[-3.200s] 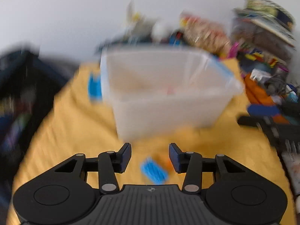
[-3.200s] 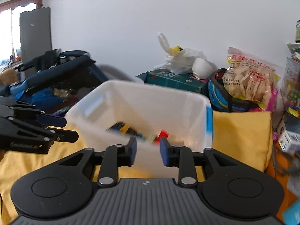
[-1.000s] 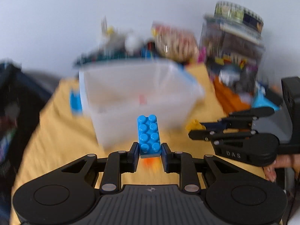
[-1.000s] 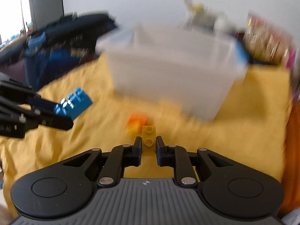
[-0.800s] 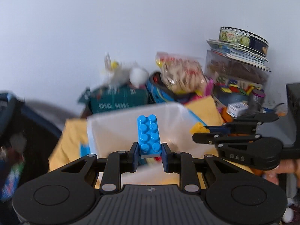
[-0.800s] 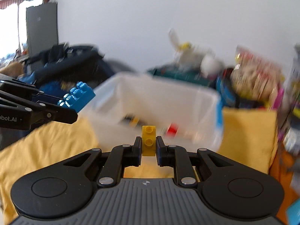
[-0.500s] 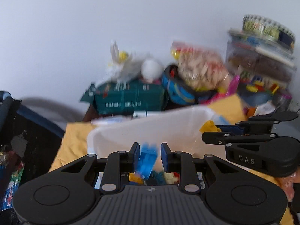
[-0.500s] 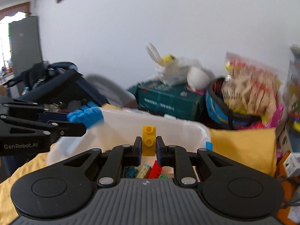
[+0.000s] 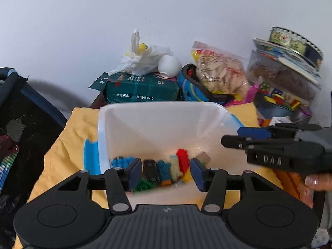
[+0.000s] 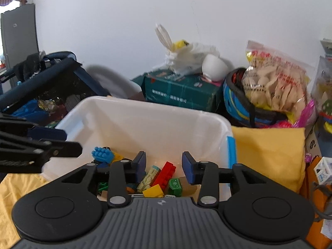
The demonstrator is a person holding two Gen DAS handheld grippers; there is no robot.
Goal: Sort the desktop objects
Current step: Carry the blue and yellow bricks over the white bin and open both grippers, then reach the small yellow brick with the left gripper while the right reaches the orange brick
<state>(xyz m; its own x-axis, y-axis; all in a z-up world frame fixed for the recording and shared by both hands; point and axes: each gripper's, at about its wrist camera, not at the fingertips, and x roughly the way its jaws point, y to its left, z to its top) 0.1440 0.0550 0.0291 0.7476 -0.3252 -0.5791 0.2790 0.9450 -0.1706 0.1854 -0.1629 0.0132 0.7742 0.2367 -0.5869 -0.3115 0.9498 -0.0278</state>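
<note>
White translucent plastic bin (image 10: 128, 112): set on yellow cloth (image 10: 267, 149). Bright blue studded brick (image 10: 102, 154): lodged in the bin's left part, long axis tilted, studs turned up-left. Left gripper (image 9: 165, 173) and right gripper (image 10: 164, 166): jaws opening above the bin, nothing pinched.

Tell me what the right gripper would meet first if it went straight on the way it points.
Probably the toy bricks in the white plastic bin. The right gripper, fingers opening with nothing between them, aims into it, roughly at the red brick. Depth is uncertain.
</note>
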